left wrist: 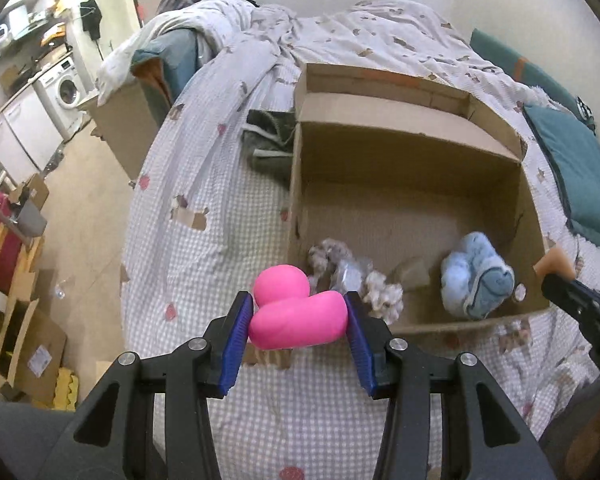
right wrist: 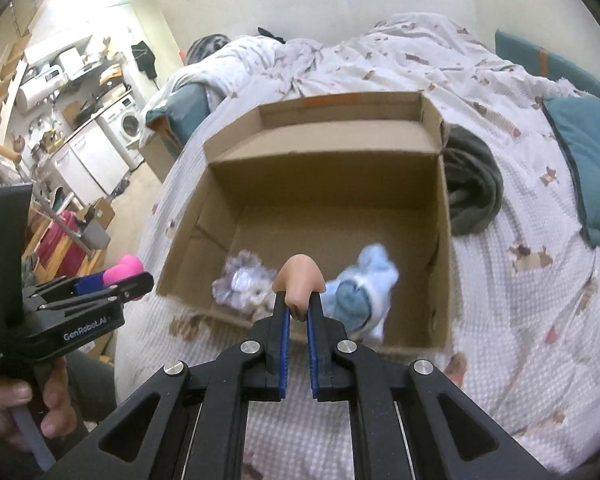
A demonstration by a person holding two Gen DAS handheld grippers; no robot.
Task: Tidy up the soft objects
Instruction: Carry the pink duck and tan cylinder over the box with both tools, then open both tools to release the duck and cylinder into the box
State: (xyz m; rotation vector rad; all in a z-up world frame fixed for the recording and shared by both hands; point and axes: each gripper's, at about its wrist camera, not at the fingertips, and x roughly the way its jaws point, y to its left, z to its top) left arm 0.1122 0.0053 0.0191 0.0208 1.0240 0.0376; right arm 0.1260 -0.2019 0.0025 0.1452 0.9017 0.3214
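Note:
An open cardboard box (left wrist: 404, 152) (right wrist: 328, 148) lies on the bed. Inside it are a light blue plush (left wrist: 476, 276) (right wrist: 364, 292) and a grey-white fluffy toy (left wrist: 352, 276) (right wrist: 240, 280). My left gripper (left wrist: 298, 312) is shut on a pink soft toy (left wrist: 296, 316), held above the bed just before the box's near left corner; the pink toy also shows in the right wrist view (right wrist: 124, 268). My right gripper (right wrist: 298, 312) is shut on a peach-coloured soft nose-shaped toy (right wrist: 300, 276), over the box's near edge; it shows at the right edge of the left wrist view (left wrist: 556, 264).
A white checked bedspread (left wrist: 220, 220) covers the bed, with a rumpled duvet (left wrist: 340, 28) behind the box. A dark green garment (left wrist: 268, 140) (right wrist: 472, 184) lies beside the box. Teal cushions (left wrist: 576, 168) (right wrist: 588, 168) sit at right. Boxes and a washing machine (left wrist: 66, 92) stand left on the floor.

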